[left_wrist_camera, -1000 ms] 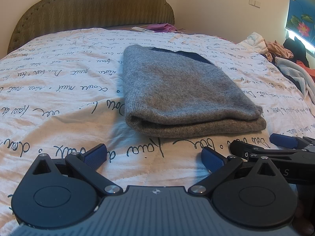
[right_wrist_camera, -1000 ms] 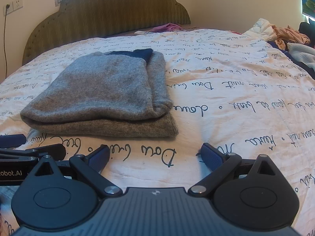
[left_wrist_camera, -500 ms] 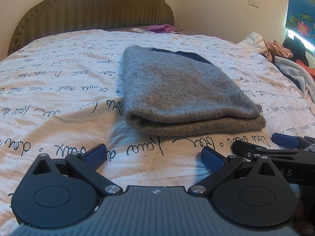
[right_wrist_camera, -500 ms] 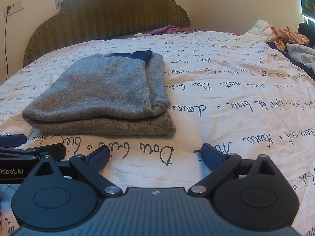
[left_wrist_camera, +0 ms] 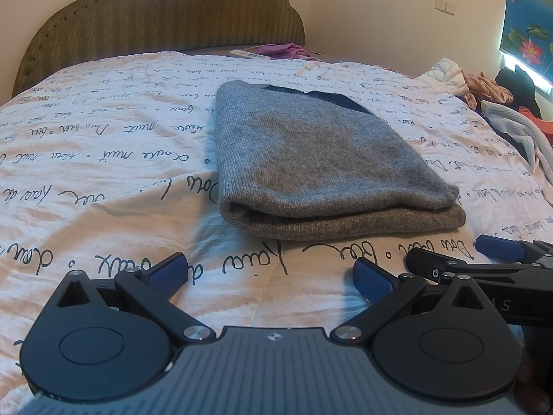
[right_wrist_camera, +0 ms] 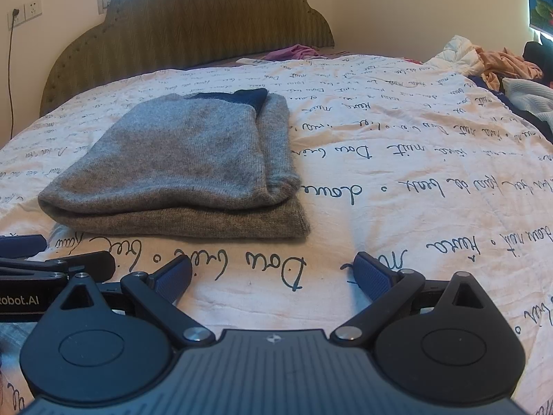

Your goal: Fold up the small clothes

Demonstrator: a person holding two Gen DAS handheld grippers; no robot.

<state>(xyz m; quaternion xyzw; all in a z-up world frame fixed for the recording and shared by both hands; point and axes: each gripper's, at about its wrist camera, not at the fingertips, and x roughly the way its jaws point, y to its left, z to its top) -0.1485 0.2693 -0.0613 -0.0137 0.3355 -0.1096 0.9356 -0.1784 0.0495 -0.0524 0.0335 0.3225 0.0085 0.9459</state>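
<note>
A grey knitted garment (left_wrist_camera: 321, 159) with a dark blue edge at its far end lies folded into a thick rectangle on the bed. In the right wrist view the same folded garment (right_wrist_camera: 186, 169) sits left of centre. My left gripper (left_wrist_camera: 269, 275) is open and holds nothing, a short way in front of the garment's near folded edge. My right gripper (right_wrist_camera: 273, 273) is open too, in front of the garment's right corner and apart from it. Each gripper shows at the edge of the other's view: the right gripper (left_wrist_camera: 501, 259), the left gripper (right_wrist_camera: 41, 259).
The bed cover (left_wrist_camera: 103, 159) is white with dark handwriting print. An olive padded headboard (right_wrist_camera: 193, 24) stands at the far end, with a purple cloth (left_wrist_camera: 280, 50) and a white remote in front of it. Loose clothes (right_wrist_camera: 504, 65) are piled at the right edge.
Both grippers have drawn slightly back and up from the folded garment; the garment itself has not moved. Both jaws stay open.
</note>
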